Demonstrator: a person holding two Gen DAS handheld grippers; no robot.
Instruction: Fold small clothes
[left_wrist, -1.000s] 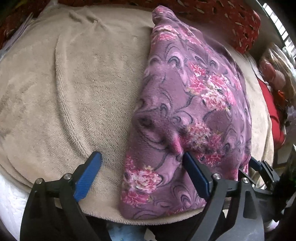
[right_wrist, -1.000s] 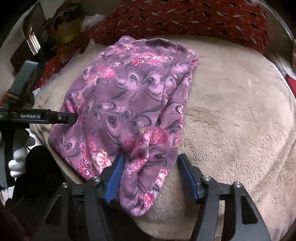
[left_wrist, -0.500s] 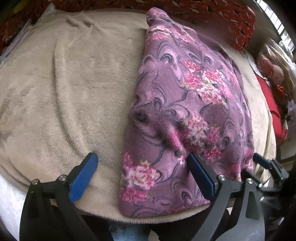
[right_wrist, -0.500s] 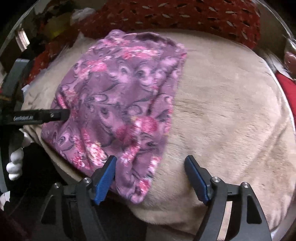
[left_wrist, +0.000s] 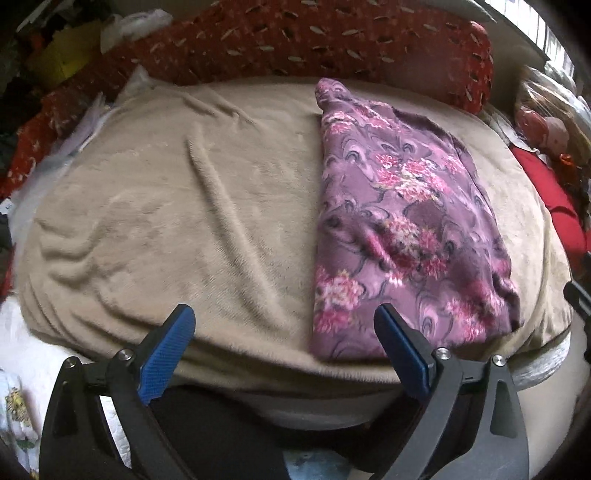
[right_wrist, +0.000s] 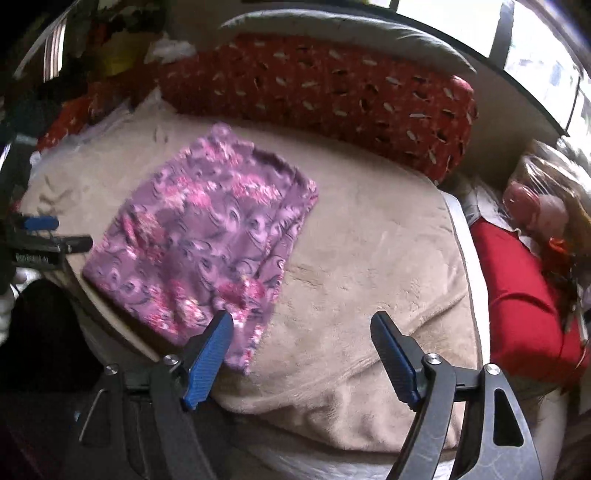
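A purple floral garment (left_wrist: 399, 229) lies folded flat on the beige blanket (left_wrist: 184, 221), near its front edge. It also shows in the right wrist view (right_wrist: 207, 243). My left gripper (left_wrist: 284, 343) is open and empty, just short of the garment's near left corner. My right gripper (right_wrist: 301, 350) is open and empty, just off the garment's near right corner. The left gripper's tip (right_wrist: 40, 223) shows at the left edge of the right wrist view.
A red patterned bolster (right_wrist: 325, 92) lies along the back of the blanket. A red cushion (right_wrist: 524, 295) and a plastic-wrapped bundle (right_wrist: 546, 199) sit to the right. White cloth (left_wrist: 22, 369) lies at the lower left. Clutter fills the far left.
Both grippers have pulled back from the garment's near edge and risen. The garment, which they bracketed before, now lies flat and free of them.
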